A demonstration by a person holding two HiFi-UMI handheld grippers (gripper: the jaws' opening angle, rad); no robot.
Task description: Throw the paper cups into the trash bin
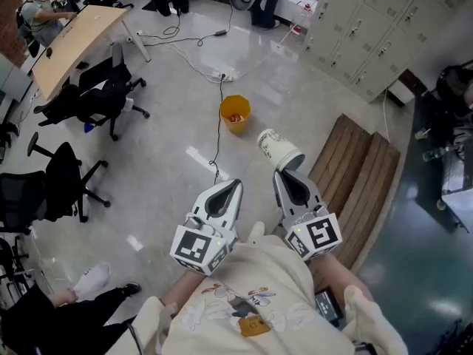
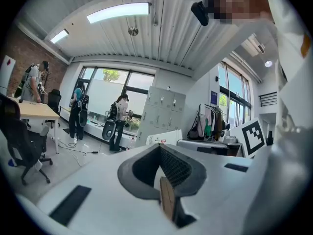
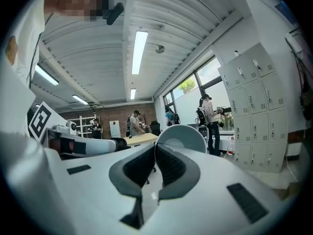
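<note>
Carefully, with your right gripper (image 1: 285, 170) clamped on the paper cup (image 1: 278, 148) and the left gripper (image 1: 236, 185) closed empty, centre the cup above the trash bin (image 1: 238, 126) before releasing.

L gripper (image 1: 235, 187) out front of chest, approx level, jaws together, nothing betw. R gripper (image 1: 284, 174) just beside it, parallel, level, jaws nipped on rim of paper cup (image 1: 279, 150). Elbows bent.

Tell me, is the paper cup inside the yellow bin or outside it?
Outside. The right gripper holds the paper cup by its rim, apart from the yellow bin on the floor.
</note>
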